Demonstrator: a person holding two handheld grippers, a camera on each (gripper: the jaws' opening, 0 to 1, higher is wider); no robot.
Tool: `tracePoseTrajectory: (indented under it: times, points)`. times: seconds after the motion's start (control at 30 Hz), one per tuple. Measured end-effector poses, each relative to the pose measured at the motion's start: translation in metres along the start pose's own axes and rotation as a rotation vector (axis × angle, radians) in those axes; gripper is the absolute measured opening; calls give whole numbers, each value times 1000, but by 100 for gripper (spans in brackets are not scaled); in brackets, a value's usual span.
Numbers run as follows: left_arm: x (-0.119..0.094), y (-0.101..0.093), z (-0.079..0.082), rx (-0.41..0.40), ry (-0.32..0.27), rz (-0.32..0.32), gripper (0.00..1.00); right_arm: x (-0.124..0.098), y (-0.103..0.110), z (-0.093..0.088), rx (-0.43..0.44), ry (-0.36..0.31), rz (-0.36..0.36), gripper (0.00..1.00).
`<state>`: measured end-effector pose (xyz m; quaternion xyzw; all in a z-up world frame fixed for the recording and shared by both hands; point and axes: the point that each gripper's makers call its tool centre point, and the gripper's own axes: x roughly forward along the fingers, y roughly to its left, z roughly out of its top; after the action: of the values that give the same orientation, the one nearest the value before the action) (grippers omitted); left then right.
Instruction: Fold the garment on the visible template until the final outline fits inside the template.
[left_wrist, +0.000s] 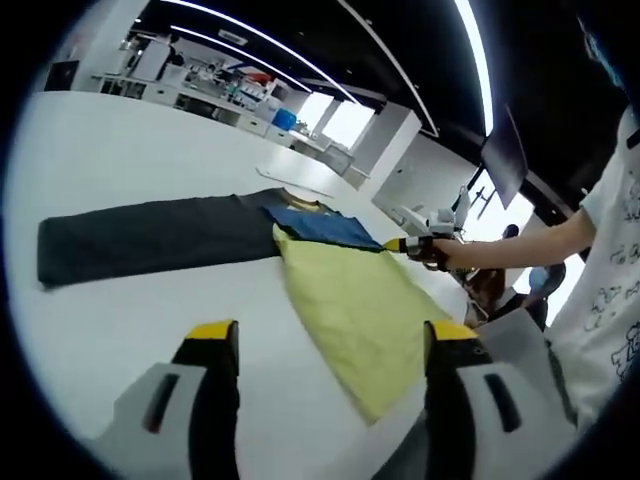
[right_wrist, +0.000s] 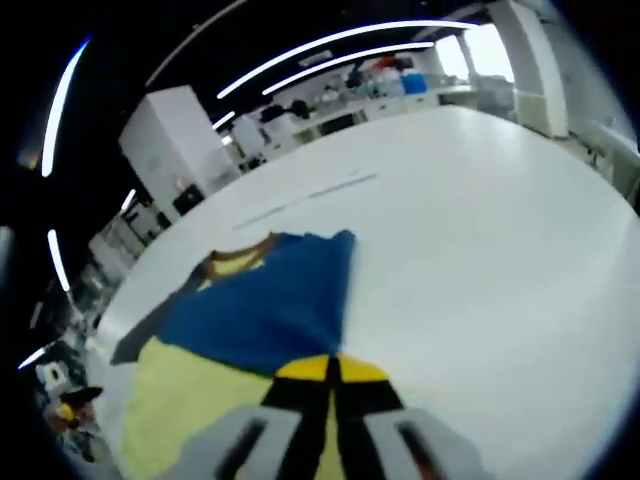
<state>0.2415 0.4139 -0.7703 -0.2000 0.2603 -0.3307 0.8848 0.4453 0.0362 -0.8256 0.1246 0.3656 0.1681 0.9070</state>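
The garment lies flat on the white table (left_wrist: 120, 300). Its dark navy part (left_wrist: 150, 240) stretches to the left, a blue panel (left_wrist: 325, 228) sits in the middle and a pale yellow part (left_wrist: 360, 310) reaches toward me. My left gripper (left_wrist: 330, 335) hovers open above the table, with the yellow cloth running between its yellow-tipped jaws. My right gripper (left_wrist: 400, 245), held by a person's hand, is shut on the garment's edge where blue meets yellow. In the right gripper view my right gripper (right_wrist: 330, 368) is shut at the blue cloth (right_wrist: 270, 300), beside the yellow cloth (right_wrist: 180, 400) and the collar (right_wrist: 240, 258).
A thin white sheet (left_wrist: 295, 183) lies on the table beyond the garment. A person in a white printed shirt (left_wrist: 610, 280) stands at the table's right side. Desks and cabinets (left_wrist: 220, 95) line the room's far end. Broad bare tabletop (right_wrist: 480, 230) spreads past the garment.
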Motion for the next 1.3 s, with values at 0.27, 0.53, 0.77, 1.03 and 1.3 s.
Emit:
tracePoseTrajectory:
  times: [0.27, 0.53, 0.77, 1.03, 1.3]
  points:
    - [5, 1, 7, 14, -3, -13, 73, -21, 9, -1, -24, -28, 70, 23]
    - [3, 7, 19, 24, -17, -11, 73, -47, 33, 4, -124, -59, 145, 59]
    - [-4, 25, 28, 31, -35, 14, 73, -63, 50, -2, -184, -52, 186, 98]
    - [-17, 61, 34, 35, -74, 100, 70, -81, 62, -7, -200, -85, 209, 100]
    - [-32, 99, 37, 5, -110, 198, 68, -101, 82, -17, -215, -90, 215, 100]
